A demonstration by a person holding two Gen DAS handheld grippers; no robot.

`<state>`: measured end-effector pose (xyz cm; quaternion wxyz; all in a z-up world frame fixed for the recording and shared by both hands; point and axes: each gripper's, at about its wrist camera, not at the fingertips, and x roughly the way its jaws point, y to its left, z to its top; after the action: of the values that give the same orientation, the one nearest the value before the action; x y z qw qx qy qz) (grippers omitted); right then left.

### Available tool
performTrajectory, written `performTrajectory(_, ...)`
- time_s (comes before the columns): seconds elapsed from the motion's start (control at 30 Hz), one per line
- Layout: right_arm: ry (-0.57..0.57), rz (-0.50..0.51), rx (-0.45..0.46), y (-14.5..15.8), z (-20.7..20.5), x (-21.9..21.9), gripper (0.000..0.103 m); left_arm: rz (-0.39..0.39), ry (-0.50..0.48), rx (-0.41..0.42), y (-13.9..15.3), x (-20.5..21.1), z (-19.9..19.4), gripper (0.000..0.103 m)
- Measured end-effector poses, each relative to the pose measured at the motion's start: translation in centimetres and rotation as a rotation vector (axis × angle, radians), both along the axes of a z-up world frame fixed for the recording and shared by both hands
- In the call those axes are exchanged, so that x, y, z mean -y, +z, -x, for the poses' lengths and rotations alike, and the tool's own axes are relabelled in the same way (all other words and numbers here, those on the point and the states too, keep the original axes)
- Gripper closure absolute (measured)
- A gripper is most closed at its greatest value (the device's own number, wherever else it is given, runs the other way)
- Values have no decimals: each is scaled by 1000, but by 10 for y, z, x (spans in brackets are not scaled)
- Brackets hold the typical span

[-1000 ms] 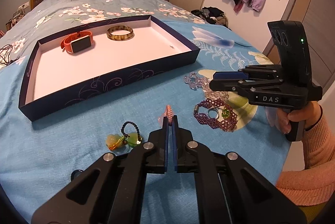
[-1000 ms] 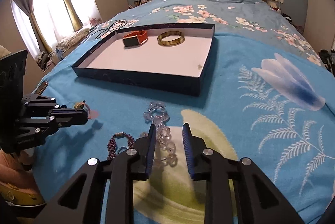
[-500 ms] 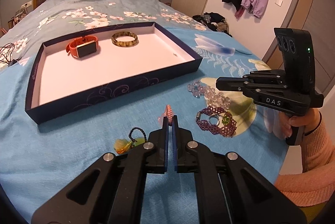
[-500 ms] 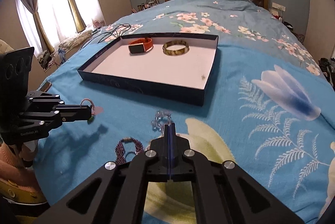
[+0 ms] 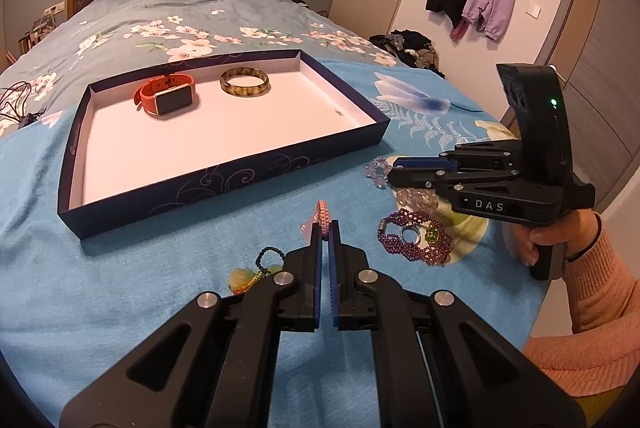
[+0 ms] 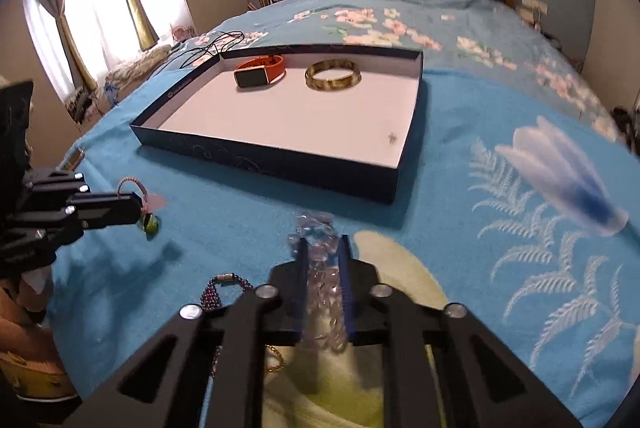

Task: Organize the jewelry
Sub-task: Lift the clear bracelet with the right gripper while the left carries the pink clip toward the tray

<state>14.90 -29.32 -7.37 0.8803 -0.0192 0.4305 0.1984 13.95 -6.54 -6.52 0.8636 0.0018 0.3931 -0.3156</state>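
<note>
While the left gripper (image 5: 325, 228) pinches a pink braided bracelet (image 5: 322, 214) at its tips, the right gripper (image 6: 323, 250) clasps a clear bead bracelet (image 6: 320, 276); the navy tray (image 5: 224, 184) lies toward 11 o'clock of the left tips.

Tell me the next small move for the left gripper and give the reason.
Probably carry it forward over the tray. The left gripper has its jaws shut on the pink cord bracelet, lifted off the bedspread, and the tray, already holding the orange watch and bangle, has bare floor nearby.
</note>
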Motion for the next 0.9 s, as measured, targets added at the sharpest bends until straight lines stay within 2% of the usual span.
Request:
performTrajectory(0.2,3,-45,28,12,7,5,96,2,9,14,5,-6,-1,100)
performTrajectory(0.43,27,-98,118,49,13,2,96,5,36,50,21,-17,-8,99)
performTrajectory(0.7,56,-120,207,84,1,-8,96,-19,73,85,36,-27,-26,99)
performTrajectory(0.9,67,-132,233,96,-18,-18,96,-27,99,87,42,-36,-46,99)
